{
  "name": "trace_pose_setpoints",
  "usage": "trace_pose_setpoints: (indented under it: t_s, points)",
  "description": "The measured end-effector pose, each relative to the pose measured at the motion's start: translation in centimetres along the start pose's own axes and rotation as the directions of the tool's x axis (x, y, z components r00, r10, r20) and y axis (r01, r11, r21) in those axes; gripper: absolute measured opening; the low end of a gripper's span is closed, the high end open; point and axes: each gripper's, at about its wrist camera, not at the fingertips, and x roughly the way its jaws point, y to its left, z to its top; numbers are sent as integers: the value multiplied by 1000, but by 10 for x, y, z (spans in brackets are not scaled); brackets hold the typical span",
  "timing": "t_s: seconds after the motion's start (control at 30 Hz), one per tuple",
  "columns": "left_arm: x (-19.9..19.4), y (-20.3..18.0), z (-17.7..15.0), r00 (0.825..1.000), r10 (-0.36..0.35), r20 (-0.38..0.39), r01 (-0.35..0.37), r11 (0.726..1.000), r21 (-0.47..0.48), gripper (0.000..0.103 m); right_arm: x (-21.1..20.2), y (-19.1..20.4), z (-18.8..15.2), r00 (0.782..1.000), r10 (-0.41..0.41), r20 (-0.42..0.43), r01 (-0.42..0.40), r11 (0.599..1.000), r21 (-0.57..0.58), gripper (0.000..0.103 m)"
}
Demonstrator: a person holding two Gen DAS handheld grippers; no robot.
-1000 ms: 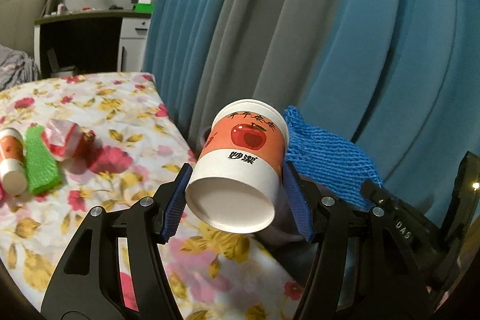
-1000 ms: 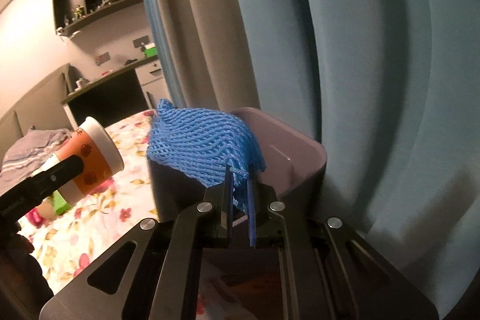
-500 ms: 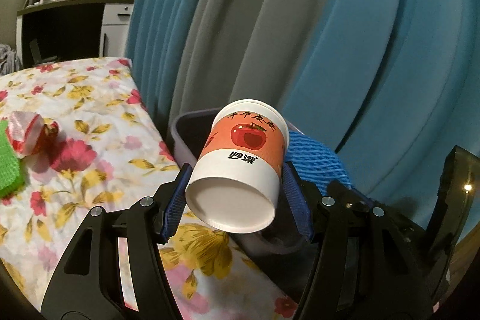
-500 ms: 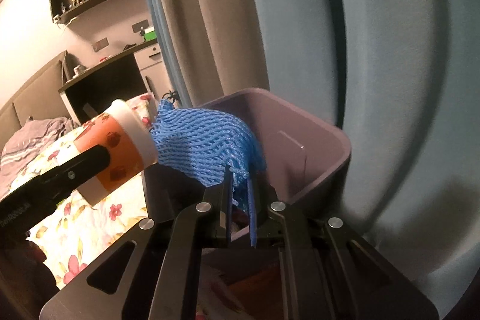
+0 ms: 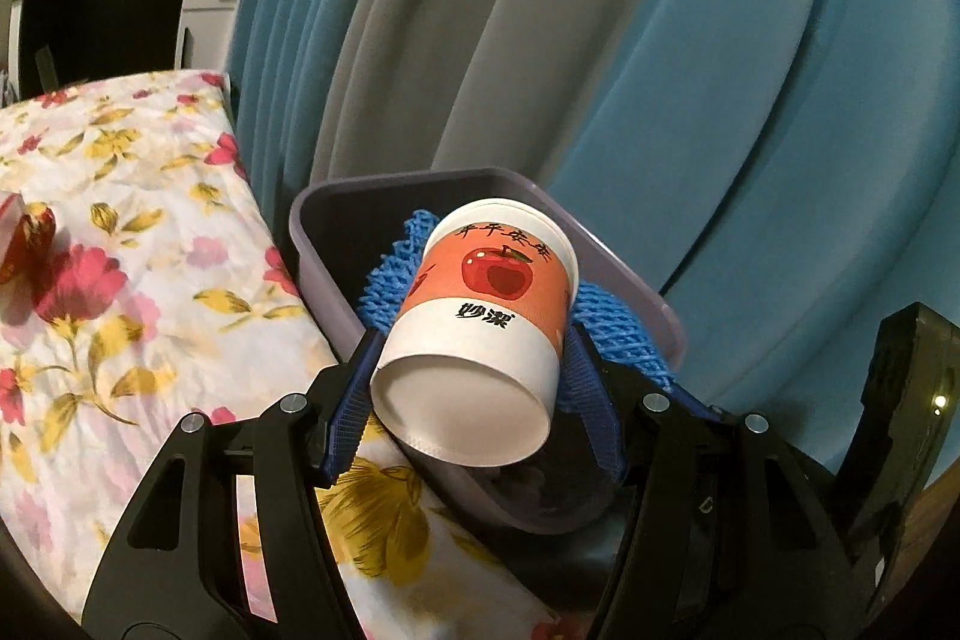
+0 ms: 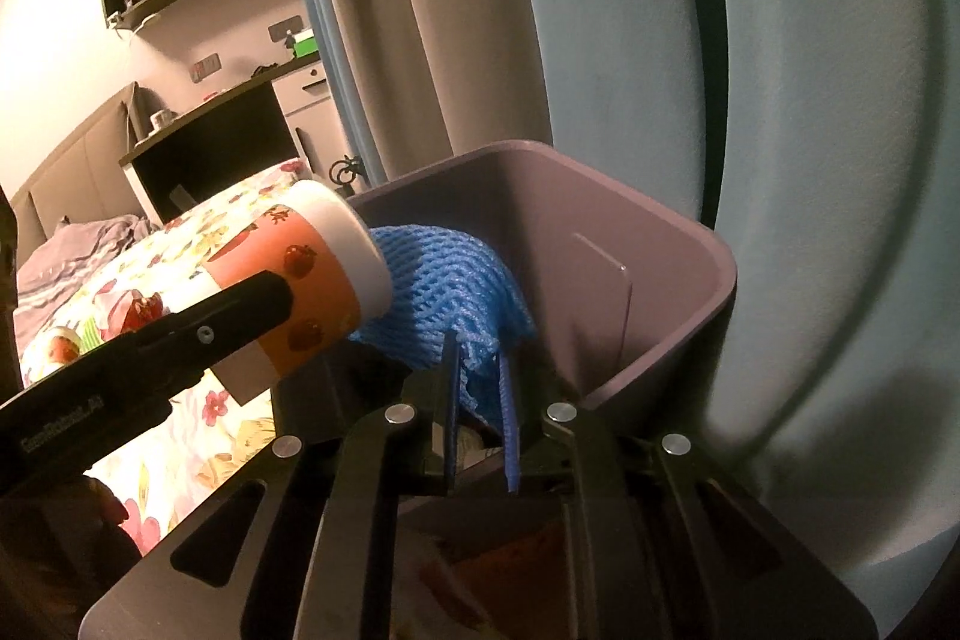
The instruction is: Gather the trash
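Gripping a paper cup point(image 5: 480, 334) by its sides, the left tongs point(image 5: 474, 400) hold it tilted, rim foremost, over the near edge of the purple bin point(image 5: 624, 274). The right tongs point(image 6: 480, 400) have just been opening; their jaws stand narrow with a fold of blue foam netting point(image 6: 444, 280) between them, hanging over the bin's mouth. Beside the bin lies the floral bed point(image 5: 120, 280).

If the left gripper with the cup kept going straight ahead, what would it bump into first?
Probably the blue net hanging over the bin; the cup in the left gripper points right at it. Depth is hard to judge.
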Motion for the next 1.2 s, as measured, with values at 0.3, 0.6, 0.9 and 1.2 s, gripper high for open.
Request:
trace_pose_setpoints:
  t_s: [0.3, 0.6, 0.9, 1.2]
  points:
    - [13, 1, -1, 999, -20, -29, 19, 1000, -18, 60, -2, 2, -5, 1000, 0, -10, 0, 1000, -16, 32]
    - [22, -1, -1, 997, -48, -59, 46, 999, -27, 62, -16, -16, -8, 999, -48, 26, 47, 999, 18, 44]
    - [-5, 4, -5, 1000, 12, -23, -13, 999, -30, 87, -42, -20, -4, 995, -42, 90, 38, 998, 46, 55]
    - [-71, 37, -18, 977, 211, 38, -208, 976, -61, 94, -67, 6, -7, 986, 0, 165, -4, 1000, 27, 80]
